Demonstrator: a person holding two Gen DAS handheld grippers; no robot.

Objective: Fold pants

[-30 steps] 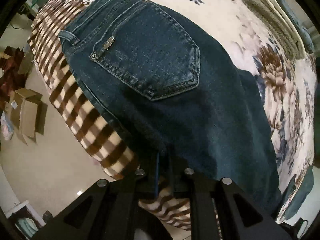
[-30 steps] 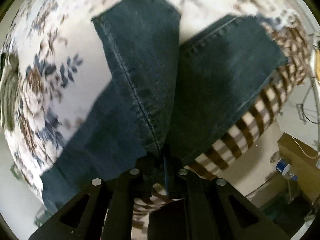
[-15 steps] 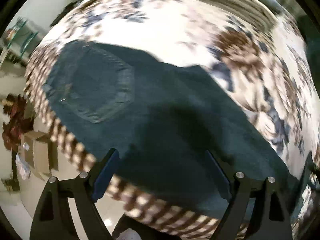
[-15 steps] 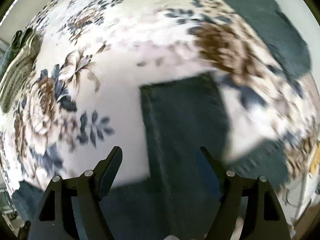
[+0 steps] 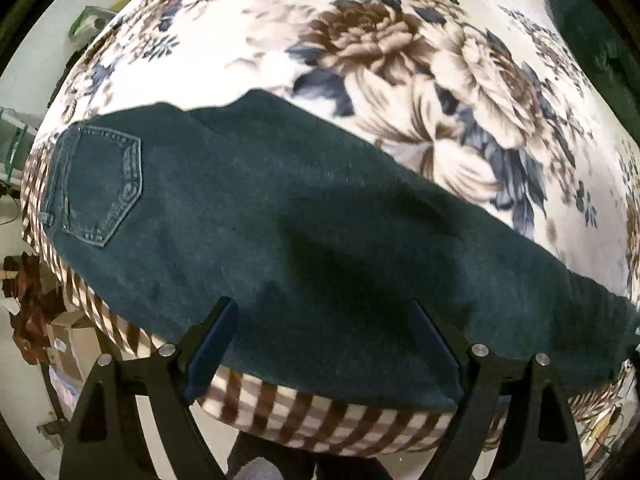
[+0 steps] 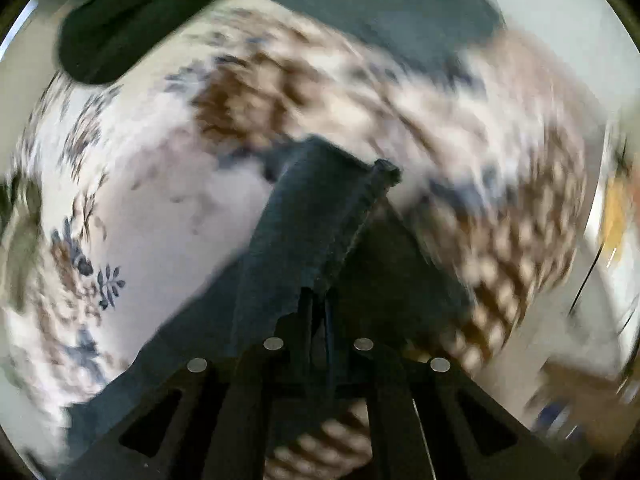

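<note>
There are no words, numbers, labels or signs to read in either view. The back pocket of the jeans has only stitching, with no brand name on it. The flowered bed cover has only pictures of flowers. The right wrist view is too blurry to read.

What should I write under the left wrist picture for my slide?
Open left hand-held gripper hovers over dark jeans lying flat on a flowery blanket.
</note>
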